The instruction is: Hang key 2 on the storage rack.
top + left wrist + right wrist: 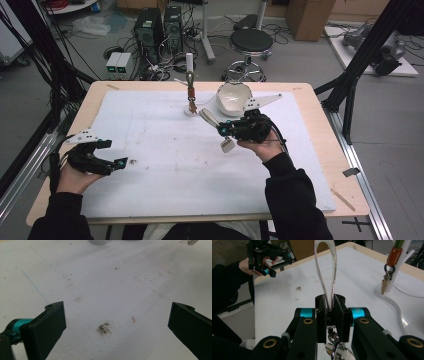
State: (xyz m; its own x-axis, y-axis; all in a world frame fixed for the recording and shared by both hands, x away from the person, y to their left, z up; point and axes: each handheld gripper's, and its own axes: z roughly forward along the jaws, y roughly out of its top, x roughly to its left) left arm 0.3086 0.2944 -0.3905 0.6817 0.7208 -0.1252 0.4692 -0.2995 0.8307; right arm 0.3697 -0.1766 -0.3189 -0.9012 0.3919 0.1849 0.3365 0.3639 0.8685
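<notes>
High view: the right claw [223, 131] is held above the middle-right of the surface [310, 130], which is covered by a white sheet [165, 150], and is closed on a slim, pale spoon-like utensil [210, 118]. The handle runs up and left toward a white post [190, 64] on a round base; a pale end [227, 145] shows below the claw. A white bowl [233, 98] lies tilted just behind the claw. A brown tag with keys [191, 95] hangs on the post. The left claw [119, 163] rests low at the near-left of the sheet, well apart from these items.

Left gripper view: the jaws stand wide apart with nothing between them, over bare sheet bearing a small dark smudge [104, 328] and a red fleck [133, 319].

Right gripper view: the jaws are pressed together on the narrow neck of the clear, glossy utensil [325, 270], which rises straight up from the pads. A metal ring or link [332, 336] shows below the pads; what it belongs to cannot be told. The post [395, 267] and the tag [394, 255] stand to the right.

Risks, as judged: the grip sits on a thin, smooth section, so the utensil may pivot or slip between the pads if swung. Its long handle points toward the post and hanging keys; a careless sweep could strike them or tip the post. The tilted bowl close behind could be knocked on withdrawal.
</notes>
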